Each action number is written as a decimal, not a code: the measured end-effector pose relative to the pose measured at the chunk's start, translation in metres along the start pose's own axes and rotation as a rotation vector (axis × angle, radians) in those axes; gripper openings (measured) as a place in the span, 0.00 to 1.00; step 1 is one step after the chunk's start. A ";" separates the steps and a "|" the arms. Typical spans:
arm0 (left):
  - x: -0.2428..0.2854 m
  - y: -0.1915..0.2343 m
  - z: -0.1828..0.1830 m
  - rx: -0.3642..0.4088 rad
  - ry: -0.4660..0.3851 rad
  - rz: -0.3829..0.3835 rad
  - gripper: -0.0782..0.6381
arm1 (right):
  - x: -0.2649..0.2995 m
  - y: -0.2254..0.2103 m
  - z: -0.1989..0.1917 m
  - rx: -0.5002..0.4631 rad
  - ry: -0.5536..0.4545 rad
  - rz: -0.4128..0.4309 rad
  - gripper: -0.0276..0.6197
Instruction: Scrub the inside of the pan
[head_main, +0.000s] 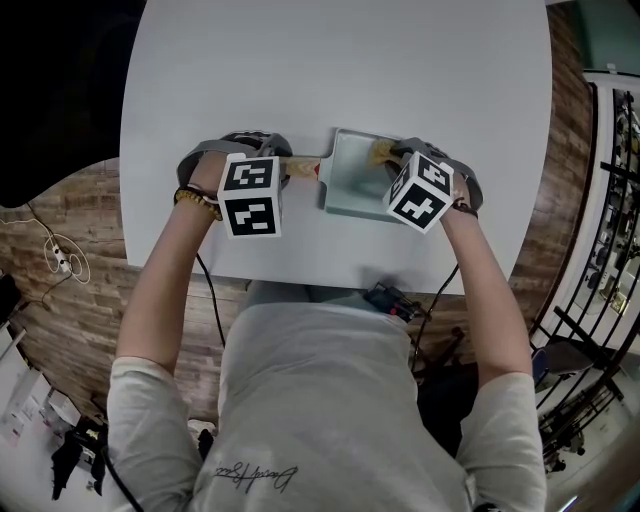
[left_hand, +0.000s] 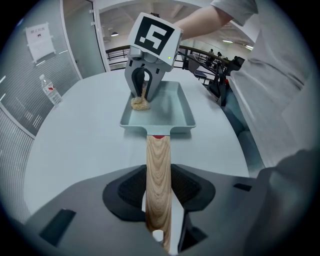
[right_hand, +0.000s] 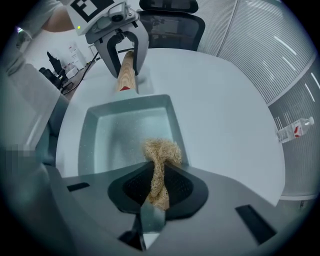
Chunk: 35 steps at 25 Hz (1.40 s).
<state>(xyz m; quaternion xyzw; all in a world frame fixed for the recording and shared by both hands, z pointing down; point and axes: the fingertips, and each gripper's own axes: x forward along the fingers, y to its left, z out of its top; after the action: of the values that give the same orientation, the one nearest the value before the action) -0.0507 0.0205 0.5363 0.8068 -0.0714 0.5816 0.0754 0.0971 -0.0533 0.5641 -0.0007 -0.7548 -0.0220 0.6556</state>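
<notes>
- Pale grey table (head_main: 400, 60), round-edged, with wood-plank floor around it.
- Person seated at the near edge in a light T-shirt (head_main: 330, 400), both forearms reaching over the tabletop.
- Pan (head_main: 350, 178): pale green, rectangular and shallow. It sits flat on the table in front of the person, between the two tools, handle pointing toward the person's left.
- Left gripper (left_hand: 159, 187): jaws pressed against the wooden handle (left_hand: 159, 160), gripping it near its free end. Tool angled steeply down, marker cube (head_main: 250, 195) on top.
- Right gripper (right_hand: 157, 182): pointing straight down over the pan, jaws pinching a tan fibrous scrubber (right_hand: 161, 152).
- The scrubber's loose tuft is down on the pan floor, in the corner farthest from the handle and away from the person.
- Red tab (left_hand: 158, 136) where the handle meets the pan wall.
- Small water bottle (left_hand: 51, 91) lying on the table, well apart from the pan.
</notes>
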 end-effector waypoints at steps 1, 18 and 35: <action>0.000 0.001 0.000 -0.004 0.000 -0.001 0.32 | 0.000 0.000 0.000 -0.006 0.004 0.003 0.16; 0.003 0.011 0.001 -0.012 0.027 0.036 0.32 | -0.005 0.063 -0.021 -0.039 0.057 0.149 0.15; 0.001 0.004 0.001 0.044 0.064 0.011 0.32 | -0.009 0.063 -0.026 0.008 0.033 0.176 0.15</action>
<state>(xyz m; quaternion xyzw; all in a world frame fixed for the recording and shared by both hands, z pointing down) -0.0503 0.0165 0.5367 0.7889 -0.0606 0.6089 0.0569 0.1261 0.0094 0.5611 -0.0639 -0.7411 0.0386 0.6672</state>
